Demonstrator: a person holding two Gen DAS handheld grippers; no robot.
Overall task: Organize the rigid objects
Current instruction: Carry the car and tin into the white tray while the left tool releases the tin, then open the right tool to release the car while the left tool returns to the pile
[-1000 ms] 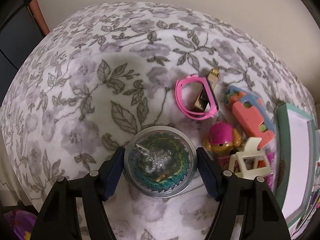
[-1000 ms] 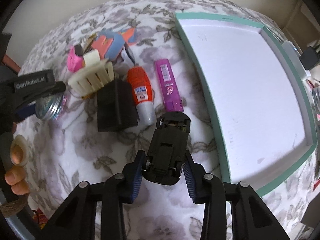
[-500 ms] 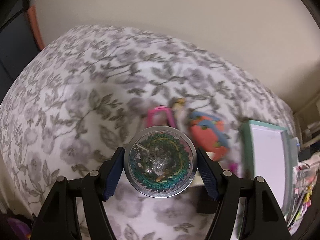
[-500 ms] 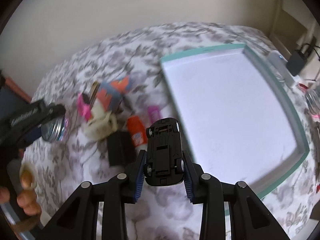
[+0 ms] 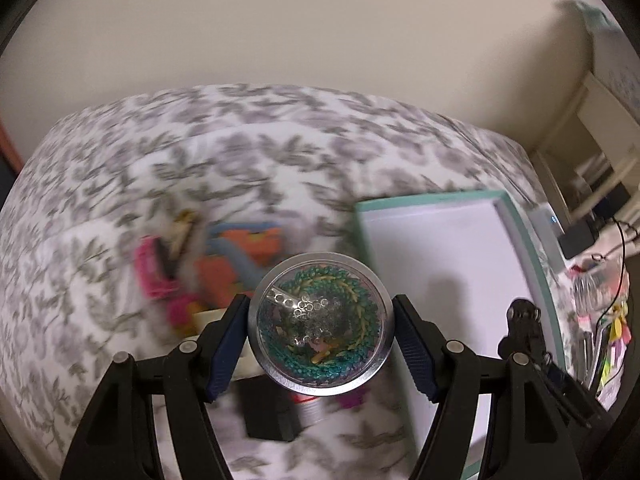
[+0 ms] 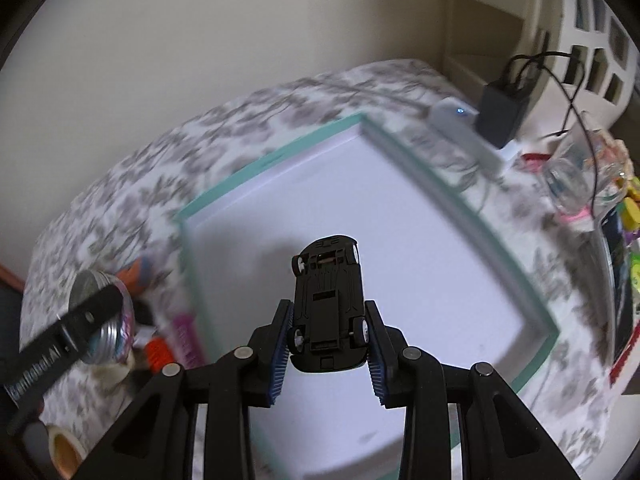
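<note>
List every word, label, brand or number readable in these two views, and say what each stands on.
Lettering on the left gripper arm, right wrist view: blurred, not readable.
Embossed marks on the toy car underside, held in the right gripper: too small to read.
Round tin, white tray: no text visible.

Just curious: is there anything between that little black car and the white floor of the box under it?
Nothing: in the right wrist view the toy car hangs clear above the bare white floor of the teal-rimmed box.

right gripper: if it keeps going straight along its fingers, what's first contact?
Probably the white floor of the teal-rimmed tray. The right gripper, shut on the upside-down toy car, points into it; the car's nose would touch first. Depth unclear.
</note>
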